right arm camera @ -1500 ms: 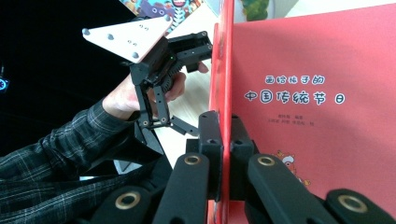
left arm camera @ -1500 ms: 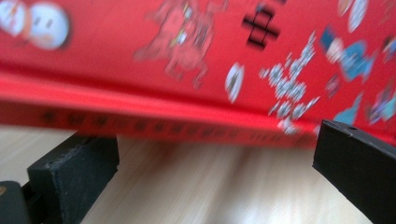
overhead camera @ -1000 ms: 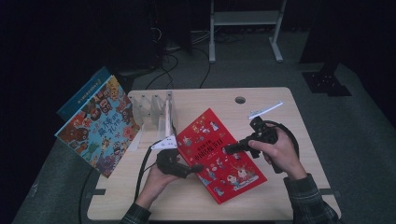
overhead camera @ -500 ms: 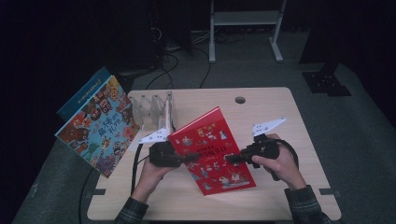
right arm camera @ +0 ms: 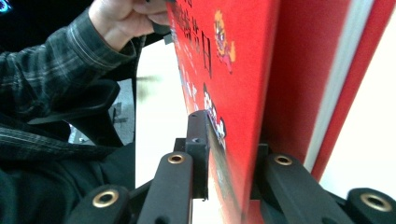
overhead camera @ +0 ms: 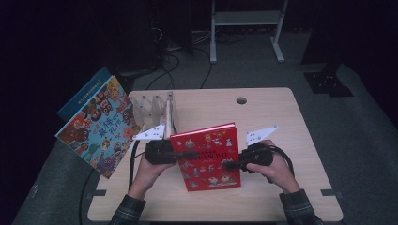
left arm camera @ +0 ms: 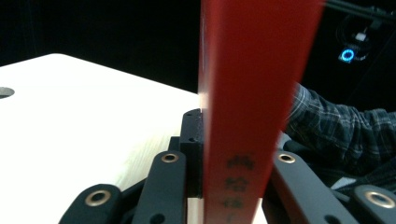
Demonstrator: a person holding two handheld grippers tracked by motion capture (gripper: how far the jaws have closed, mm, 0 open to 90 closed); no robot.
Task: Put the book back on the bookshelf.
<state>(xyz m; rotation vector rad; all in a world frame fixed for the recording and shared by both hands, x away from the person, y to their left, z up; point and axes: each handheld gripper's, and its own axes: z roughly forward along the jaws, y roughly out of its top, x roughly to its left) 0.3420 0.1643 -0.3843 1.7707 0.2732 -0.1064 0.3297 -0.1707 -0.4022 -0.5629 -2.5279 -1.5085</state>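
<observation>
red book [left arm camera: 254, 93] — top cut off, spine lettering blurred

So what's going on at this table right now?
A person is lifting a red picture book with two hand-held grippers. The left gripper has just been closing on the spine edge, and its fingers now clamp it. The right gripper grips the opposite edge, its hold just loosened slightly. The book stands tilted up, its lower edge near the table. A wooden rack sits behind, with two more books leaning at its left end.

Red book [overhead camera: 209, 154] (cartoon cover pics).
</observation>
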